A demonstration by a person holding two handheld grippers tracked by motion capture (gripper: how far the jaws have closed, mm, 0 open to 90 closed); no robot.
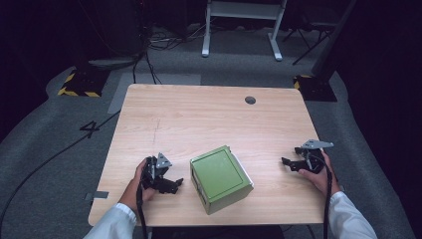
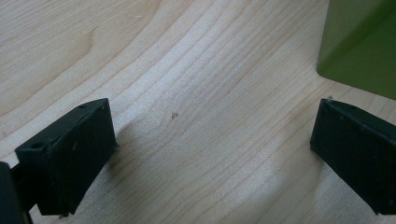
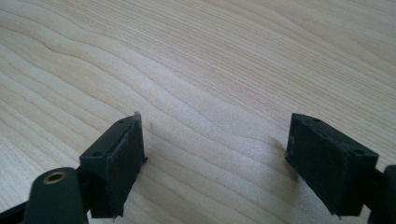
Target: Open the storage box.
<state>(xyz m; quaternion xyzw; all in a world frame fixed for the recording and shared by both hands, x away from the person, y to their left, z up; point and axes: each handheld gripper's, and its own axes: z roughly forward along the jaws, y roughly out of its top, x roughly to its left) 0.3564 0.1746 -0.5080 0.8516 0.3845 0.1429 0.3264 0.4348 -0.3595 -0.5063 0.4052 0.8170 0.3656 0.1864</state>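
A green box (image 1: 220, 178) with a pale lower edge sits near the front middle of the wooden table (image 1: 199, 114). My left gripper (image 1: 171, 184) rests on the table just left of the box, jaws wide apart over bare wood. The box's green corner (image 2: 362, 46) shows at the upper right of the left gripper view, beyond the left gripper (image 2: 212, 149). My right gripper (image 1: 291, 164) lies on the table well to the right of the box, open, pointing toward it. In the right gripper view the right gripper (image 3: 215, 156) holds nothing, with wood grain between its jaws.
A round dark grommet hole (image 1: 250, 100) sits near the table's far edge. Beyond the table stand a white frame (image 1: 244, 27) and cables on grey floor. Black-and-yellow striped bases (image 1: 79, 84) flank the far corners.
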